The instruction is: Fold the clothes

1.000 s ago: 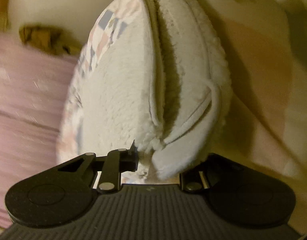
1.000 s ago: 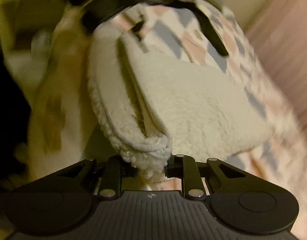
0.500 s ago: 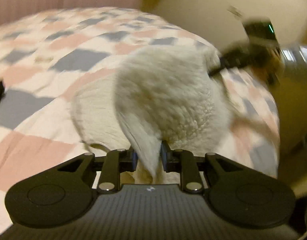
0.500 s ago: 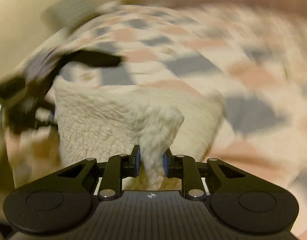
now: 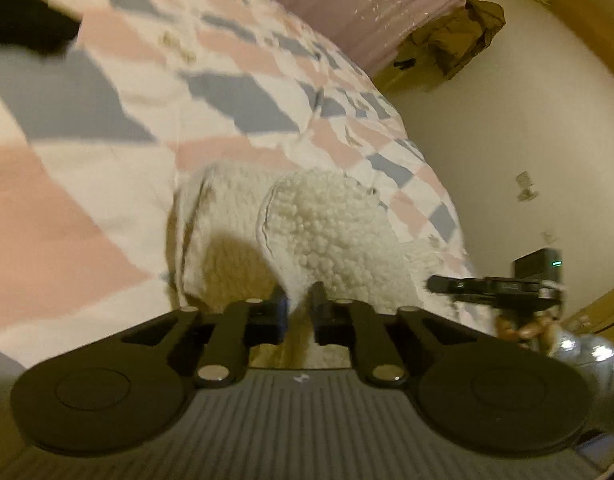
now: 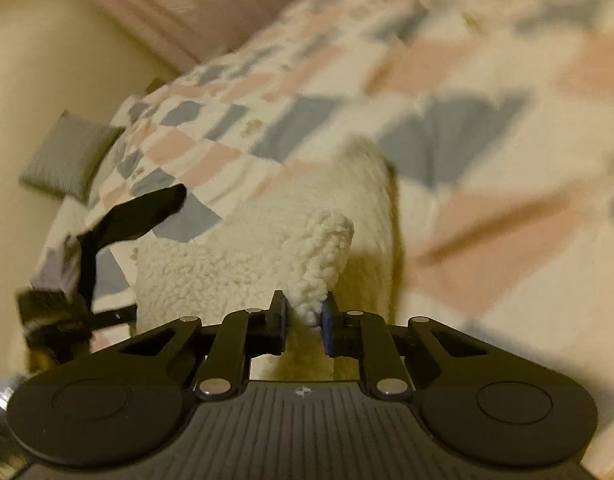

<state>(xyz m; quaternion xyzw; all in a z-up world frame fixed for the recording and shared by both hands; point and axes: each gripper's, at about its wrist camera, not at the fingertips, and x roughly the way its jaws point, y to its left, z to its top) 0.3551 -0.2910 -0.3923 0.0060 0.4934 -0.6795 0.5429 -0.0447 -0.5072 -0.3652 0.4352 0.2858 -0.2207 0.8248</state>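
Much of the right wrist view is smeared, so the far quilt is hard to read. The right tool (image 6: 305,314) stands slightly parted, a fleece corner between its fingers; whether it grips, I cannot tell. The left tool (image 5: 298,305) is clenched on the fleece garment (image 5: 327,232), which lies on the checked quilt (image 5: 147,92) of the bed.

Fleece garment (image 5: 331,216): cream-white, nubbly pile, no print. Bed cover (image 5: 119,92): white ground with a checked pattern of pale pink and grey-blue blocks. Cushion (image 6: 69,156) at far left: plain grey. Curtain (image 5: 367,4) beyond the bed: dusty pink. Wall (image 5: 487,132): cream. Both grippers, left (image 5: 298,308) and right (image 6: 304,314): black, the right with blue pads (image 6: 327,322).
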